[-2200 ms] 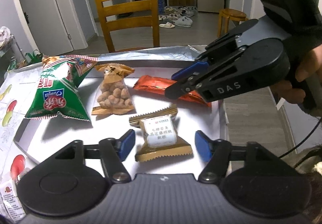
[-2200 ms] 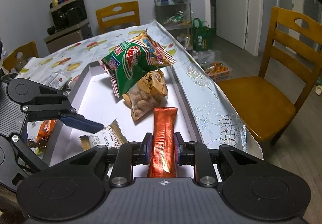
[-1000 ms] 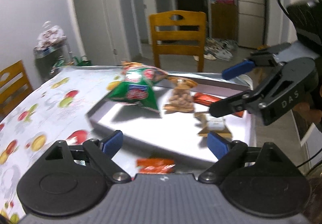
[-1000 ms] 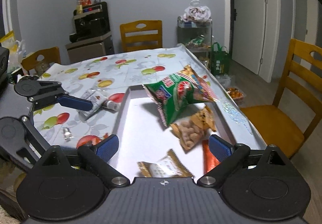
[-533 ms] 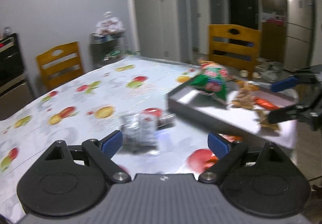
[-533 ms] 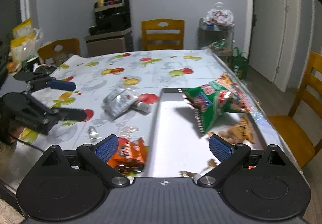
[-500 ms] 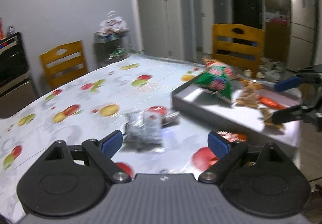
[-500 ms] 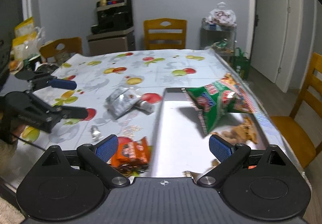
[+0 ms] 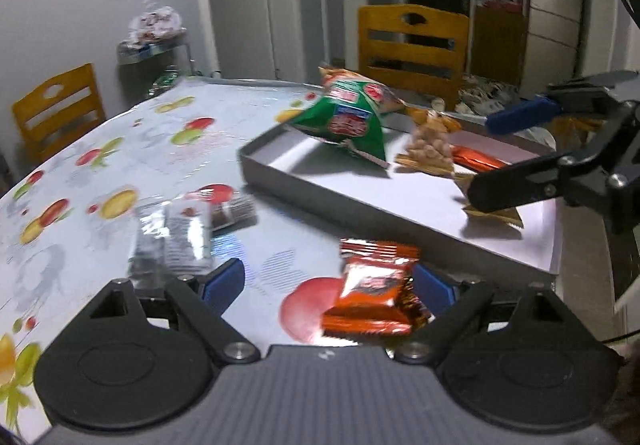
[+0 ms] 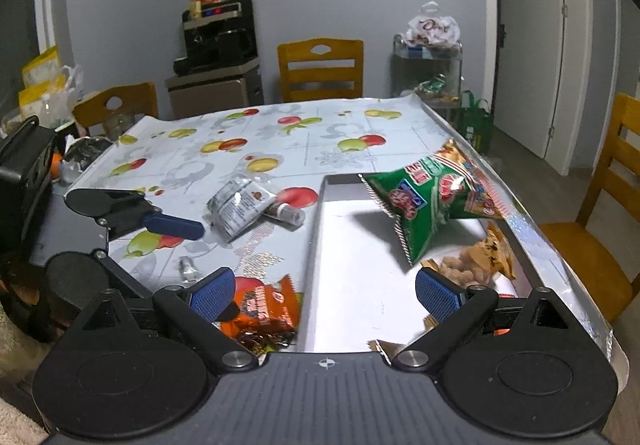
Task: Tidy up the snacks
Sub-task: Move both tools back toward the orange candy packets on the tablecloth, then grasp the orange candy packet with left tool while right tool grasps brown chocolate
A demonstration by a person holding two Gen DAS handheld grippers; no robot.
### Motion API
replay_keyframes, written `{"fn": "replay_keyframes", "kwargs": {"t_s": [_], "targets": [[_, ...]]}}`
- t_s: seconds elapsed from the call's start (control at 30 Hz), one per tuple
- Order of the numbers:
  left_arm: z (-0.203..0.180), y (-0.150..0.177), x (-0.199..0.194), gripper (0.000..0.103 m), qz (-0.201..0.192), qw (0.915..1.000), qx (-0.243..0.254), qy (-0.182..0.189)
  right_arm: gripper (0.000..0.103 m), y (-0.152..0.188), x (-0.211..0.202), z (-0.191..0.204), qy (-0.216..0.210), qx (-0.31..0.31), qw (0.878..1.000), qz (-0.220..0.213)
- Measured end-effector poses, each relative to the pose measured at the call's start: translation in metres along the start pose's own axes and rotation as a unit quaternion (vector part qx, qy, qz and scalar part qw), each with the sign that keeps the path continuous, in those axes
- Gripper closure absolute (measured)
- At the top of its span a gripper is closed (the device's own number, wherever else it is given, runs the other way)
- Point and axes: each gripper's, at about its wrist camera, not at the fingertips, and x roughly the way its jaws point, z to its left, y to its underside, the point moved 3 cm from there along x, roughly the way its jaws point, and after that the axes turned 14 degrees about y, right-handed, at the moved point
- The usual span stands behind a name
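Blue pads (image 9: 224,281) of the left gripper (image 9: 328,285) are held wide apart, and nothing is gripped; an orange snack packet (image 9: 374,291) is seen lying on the table between them, close to the right-hand pad, though contact cannot be told. The right gripper (image 10: 326,291) is likewise spread wide and nothing is held, its fingers being poised over the near end of the tray (image 10: 316,245); the same orange packet (image 10: 266,311) is seen just outside the tray's left wall, beside the left pad. Further out, a silver packet (image 9: 172,237) and a small dark bar (image 9: 234,211) are found on the fruit-patterned tablecloth (image 9: 120,149), near each other and left of the tray. Inside the tray, a green snack bag (image 10: 428,201) is propped at the far end, a bag of peanuts (image 10: 476,261) is laid just behind it, and a red-orange bar (image 9: 476,161) and a gold-wrapped sweet (image 9: 496,215) are placed nearer the right gripper. Wooden chairs (image 10: 320,69) are stood around the table.
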Motion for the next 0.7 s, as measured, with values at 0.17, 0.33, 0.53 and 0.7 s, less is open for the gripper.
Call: {"fn": "replay_keyframes", "kwargs": {"t_s": [0.17, 0.33, 0.53, 0.7], "targets": [[0.001, -0.004, 0.021, 0.016, 0.021, 0.9997, -0.006, 0.014, 0.005, 0.004, 0.005, -0.008, -0.005, 0.006, 1.0, 0.004], [0.009, -0.003, 0.038, 0.034, 0.048, 0.9979, -0.028, 0.032, 0.006, 0.006, 0.009, -0.011, -0.013, 0.008, 1.0, 0.008], [0.017, 0.001, 0.041, 0.062, 0.051, 0.997, -0.048, 0.033, 0.007, 0.007, 0.01, -0.002, -0.031, -0.008, 0.999, 0.009], [0.027, 0.006, 0.031, 0.065, 0.044, 0.9967, -0.066, 0.016, 0.01, 0.009, 0.007, 0.015, -0.052, -0.036, 0.998, 0.009]]}}
